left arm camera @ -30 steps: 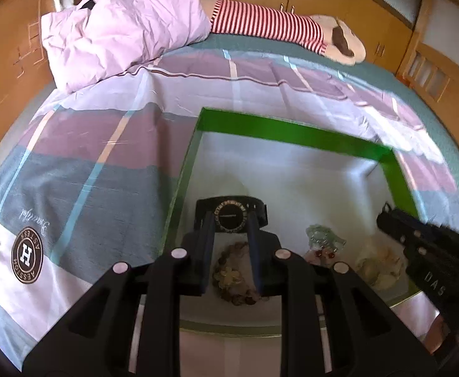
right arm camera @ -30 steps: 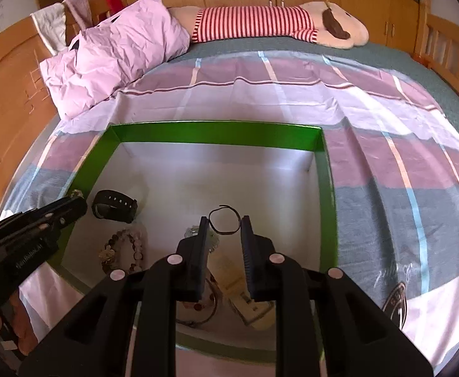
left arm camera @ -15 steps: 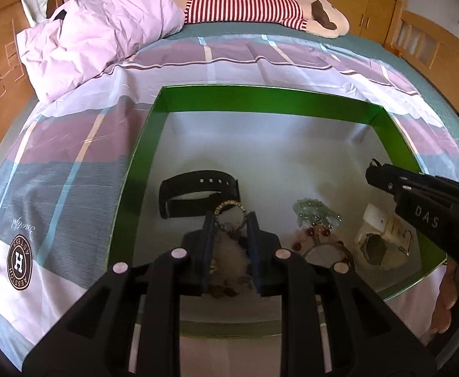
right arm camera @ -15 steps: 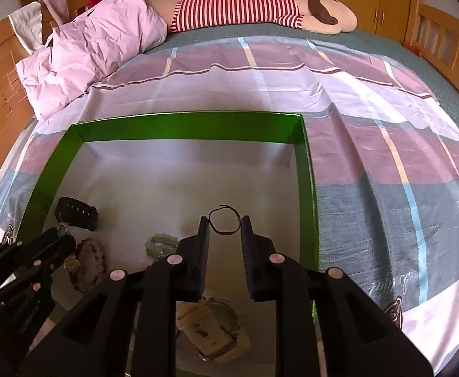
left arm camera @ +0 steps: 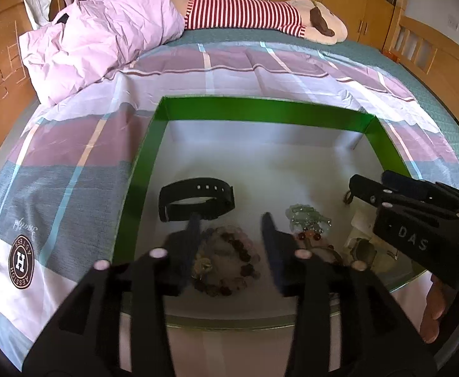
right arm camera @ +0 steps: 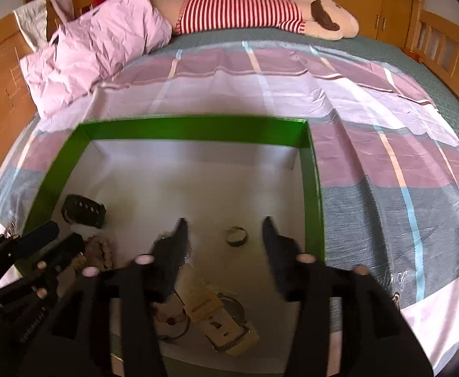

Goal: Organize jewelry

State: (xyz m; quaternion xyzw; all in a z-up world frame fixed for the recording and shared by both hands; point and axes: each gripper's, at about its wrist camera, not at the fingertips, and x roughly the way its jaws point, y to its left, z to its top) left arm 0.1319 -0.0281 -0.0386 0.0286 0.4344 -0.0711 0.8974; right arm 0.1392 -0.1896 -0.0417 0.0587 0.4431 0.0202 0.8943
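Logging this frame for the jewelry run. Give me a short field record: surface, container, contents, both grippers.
surface: bed with a plaid sheet
container: green box, white inside, open top
contents: black watch, bead bracelet, green bead piece, small ring, beige strap
left gripper: jaws just opened, nothing pinched, over the bead bracelet
right gripper: jaws just opened, nothing pinched, small ring on the box floor between the fingers
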